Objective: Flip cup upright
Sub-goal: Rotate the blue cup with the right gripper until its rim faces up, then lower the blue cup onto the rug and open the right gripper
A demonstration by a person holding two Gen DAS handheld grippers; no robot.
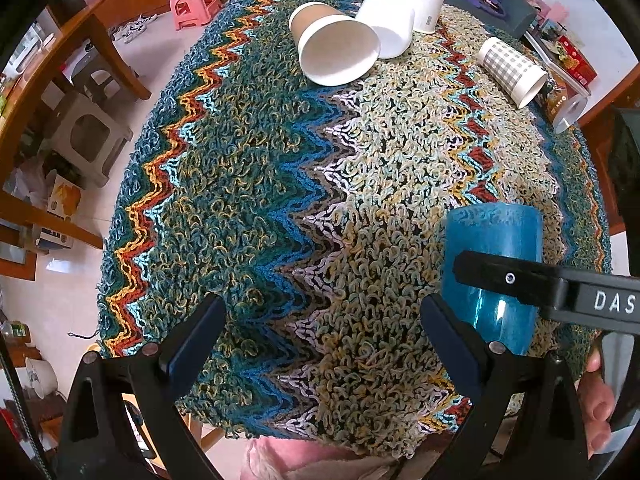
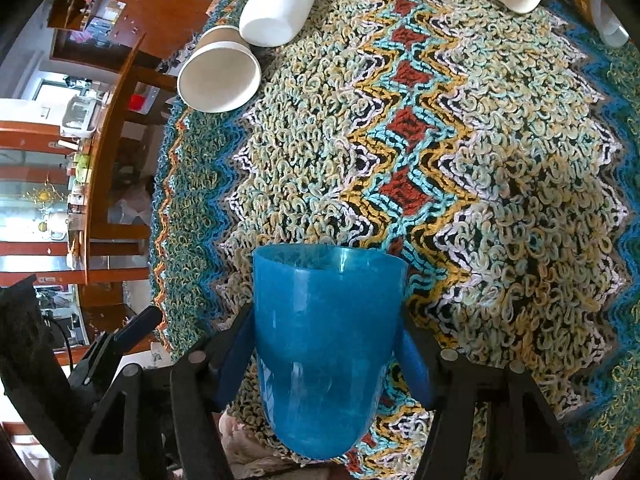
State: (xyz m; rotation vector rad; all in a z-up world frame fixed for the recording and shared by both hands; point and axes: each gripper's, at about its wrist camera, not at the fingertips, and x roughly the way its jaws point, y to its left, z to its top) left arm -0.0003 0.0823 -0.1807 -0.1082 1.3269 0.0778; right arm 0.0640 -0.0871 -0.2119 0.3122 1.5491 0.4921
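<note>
While the right tongs (image 2: 326, 356) pinch the translucent blue plastic cup (image 2: 324, 344) at its lower body, its long axis points toward 12 o'clock, rim farthest away, above the zigzag-knit surface (image 2: 460, 184). The left tongs (image 1: 320, 332) hang spread, empty, at 9 o'clock.

We see a translucent blue plastic cup (image 2: 324, 344), glossy and smooth, with light streaks on its wall. The knitted cloth (image 1: 280, 184) over the table is rough and loopy, woolly yarn in zigzag bands, matt throughout. The brown paper cup (image 1: 334, 46) looks matt, white inside; the checked paper cup (image 1: 512, 70) likewise. Our right claw (image 2: 326, 364) has matt black plastic arms with small shiny metal pins, and smooth blue pads (image 2: 236, 360). The pink stool (image 1: 194, 2) looks like smooth plastic.
</note>
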